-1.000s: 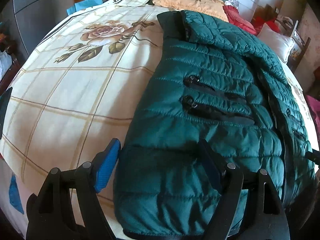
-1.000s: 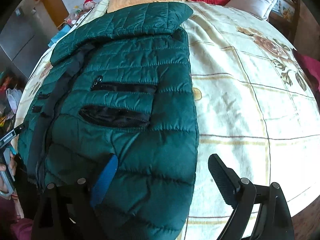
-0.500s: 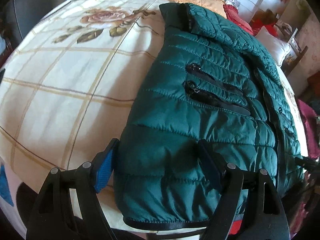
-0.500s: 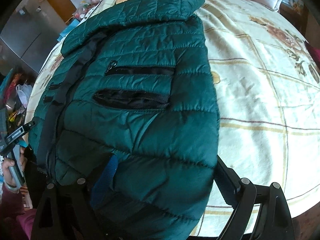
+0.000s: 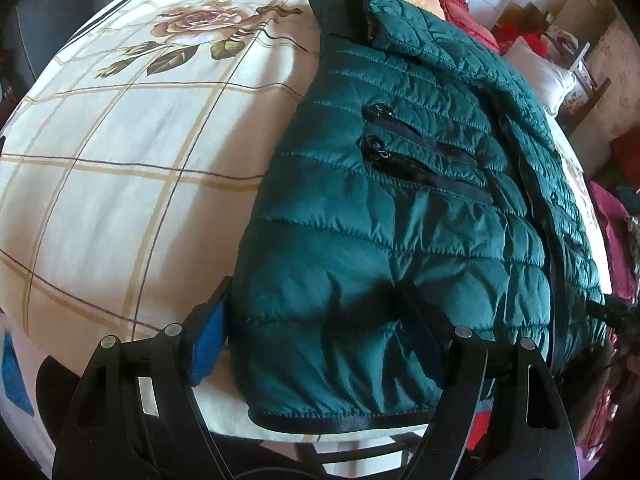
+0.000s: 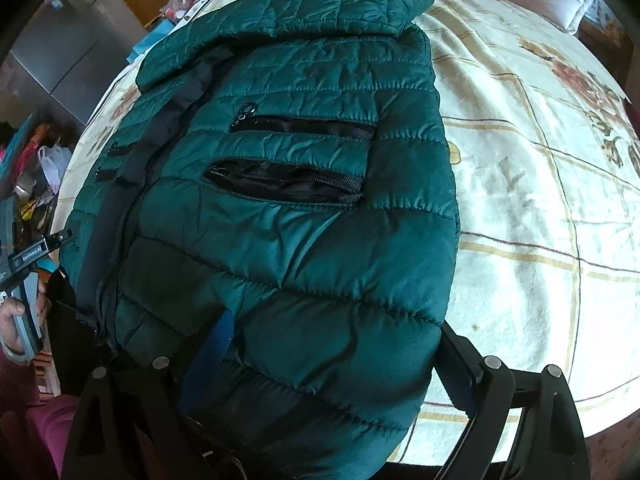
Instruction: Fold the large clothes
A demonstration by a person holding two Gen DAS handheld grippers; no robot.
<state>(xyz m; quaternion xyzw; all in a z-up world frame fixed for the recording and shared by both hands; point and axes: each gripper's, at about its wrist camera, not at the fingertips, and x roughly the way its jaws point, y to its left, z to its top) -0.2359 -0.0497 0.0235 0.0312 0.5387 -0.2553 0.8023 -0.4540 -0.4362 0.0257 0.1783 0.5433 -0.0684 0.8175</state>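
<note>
Left wrist view: we see our left gripper (image 5: 316, 320) with its jaws spread wide, straddling the near left corner of the green quilted jacket (image 5: 400, 184). The blue-padded finger (image 5: 208, 340) sits just off the jacket's side edge over the floral bedsheet (image 5: 120, 168), the dark one over the padding. Nothing is pinched yet. The jacket lies front up, spread on the bed, hem (image 5: 344, 420) toward us at the mattress edge, likely so both bottom corners can be taken and folded up toward the collar.

The right wrist view shows our right gripper (image 6: 340, 360), equally unclenched, bracketing the opposite bottom corner, jacket bulk between its fingers. Only this view shows the gaping lower pocket (image 6: 284, 182) and, far left, a hand (image 6: 12, 320) on the other tool's handle.
</note>
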